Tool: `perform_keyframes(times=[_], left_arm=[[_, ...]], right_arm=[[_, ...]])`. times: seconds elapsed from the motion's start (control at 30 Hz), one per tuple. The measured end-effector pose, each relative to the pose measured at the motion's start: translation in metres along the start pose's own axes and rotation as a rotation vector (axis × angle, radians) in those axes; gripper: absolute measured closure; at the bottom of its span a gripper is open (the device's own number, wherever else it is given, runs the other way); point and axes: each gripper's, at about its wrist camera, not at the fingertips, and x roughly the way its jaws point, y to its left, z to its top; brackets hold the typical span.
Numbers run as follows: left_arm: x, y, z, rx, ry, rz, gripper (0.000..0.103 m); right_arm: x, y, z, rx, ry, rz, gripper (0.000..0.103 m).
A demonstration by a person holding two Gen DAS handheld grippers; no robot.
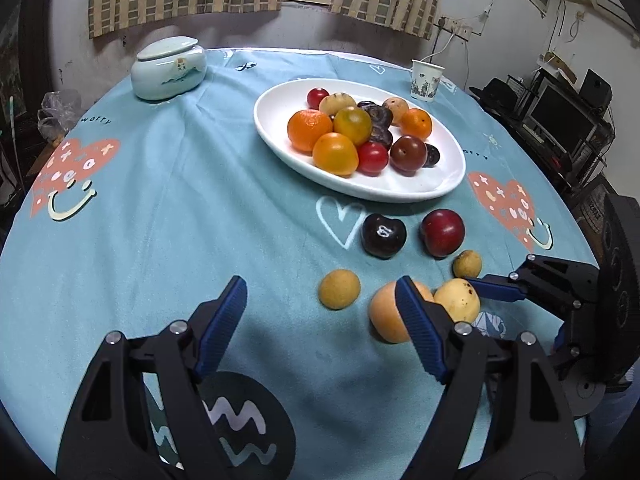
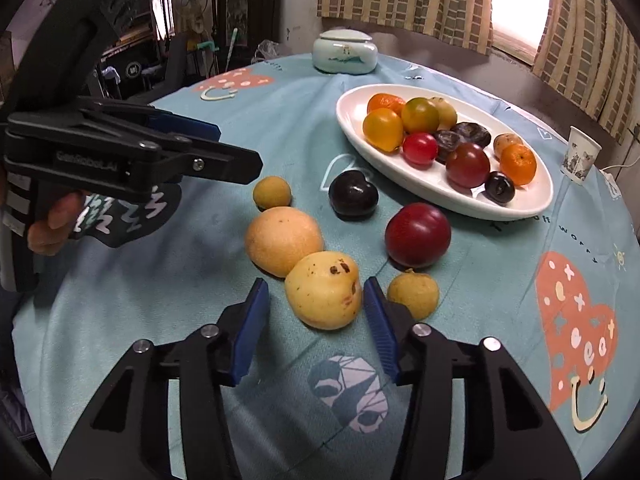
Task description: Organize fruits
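Right wrist view had the right gripper [image 2: 316, 308] down at the table with the pale yellow spotted fruit [image 2: 323, 290] sitting between its blue fingers [image 2: 254, 330]. The right pad looked about touching it, but there was a gap on the left, so it wasn't clamped. A bigger peach-coloured fruit [image 2: 282, 240] was touching that yellow one, with a small tan fruit [image 2: 414, 294] just beside the right finger. A red plum [image 2: 418, 234], a dark plum [image 2: 353, 194] and another small tan one [image 2: 272, 192] lay loose on the blue tablecloth [image 2: 200, 288]. The white oval plate [image 2: 532, 200] further back held a pile of fruit. The left gripper [image 1: 320, 312] was spread wide with nothing in it, one finger in front of the peach-coloured fruit.
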Motion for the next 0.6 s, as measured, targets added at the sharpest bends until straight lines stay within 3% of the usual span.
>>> perform_keyframes(times=[0.33,0.6], left_arm=[[0.0050,-0.0030,-0.0014,0.011,0.012,0.011,0.025],[0.0052,-0.0023,-0.0017,0.009,0.013,0.015,0.023]], right_arm=[[0.0031,-0.0043,-0.0007,0.011,0.009,0.027,0.054],[0.0072,-0.0054,-0.0029,0.034,0.040,0.066,0.032]])
